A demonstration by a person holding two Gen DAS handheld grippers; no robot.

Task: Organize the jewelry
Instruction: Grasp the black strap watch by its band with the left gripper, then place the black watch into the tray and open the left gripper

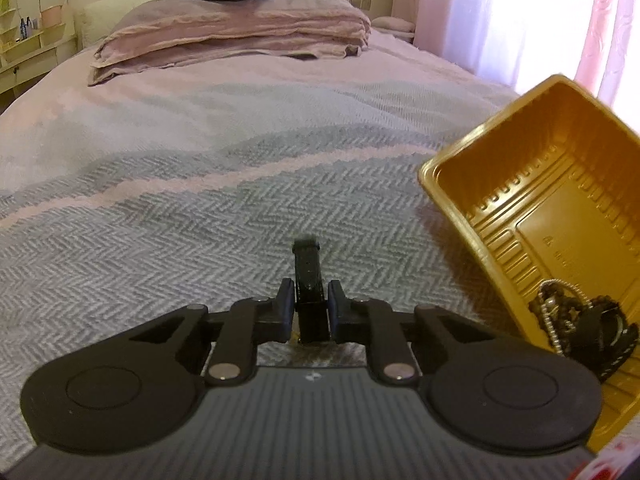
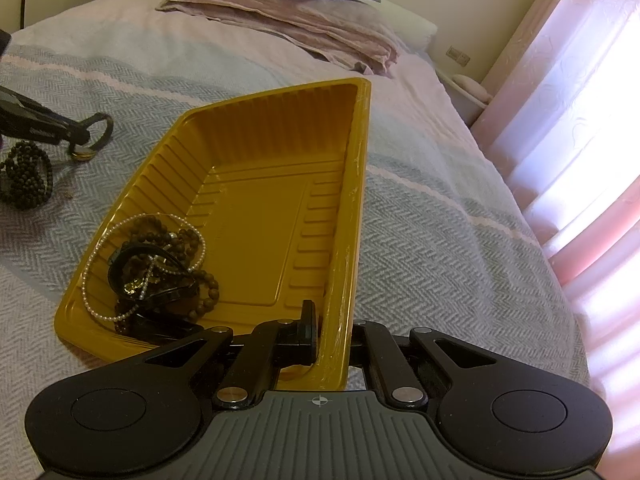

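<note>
Right wrist view, left to right: 1 dark bead strand point(image 2: 25, 176) lies on the bedspread point(image 2: 440, 240) at left edge, not yet put away. Just above it, left gripper point(image 2: 78, 136) pinches 1 black watch strap point(image 2: 98, 130). Centre: 1 gold tray point(image 2: 256, 208) holds 1 pearl strand point(image 2: 100, 276), brown beads, 1 black band, tangled lower left. Right gripper point(image 2: 332, 332) clamps the tray's near wall. Judged roughly half done.
</note>
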